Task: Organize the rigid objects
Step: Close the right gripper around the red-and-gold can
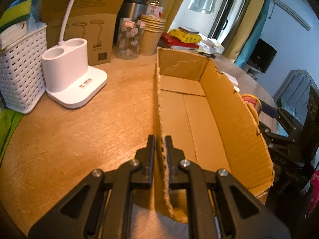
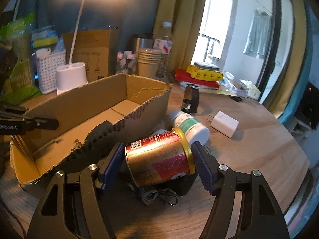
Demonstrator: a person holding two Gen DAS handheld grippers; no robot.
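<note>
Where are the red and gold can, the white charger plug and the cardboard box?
Red and gold can [image 2: 159, 159]: right wrist view, its side label.
White charger plug [image 2: 225, 123]: right wrist view, top face.
Cardboard box [image 1: 235, 119]: left wrist view, inner right wall.

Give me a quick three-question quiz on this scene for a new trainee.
1. True or false: the cardboard box has nothing inside it.
2. The left tool is shut on: A) the box's wall, B) the lamp base, C) the white basket.
3. What lies between the fingers of the right tool?
Key: 1 true; 2 A; 3 the red-and-gold can, lying on its side.
</note>
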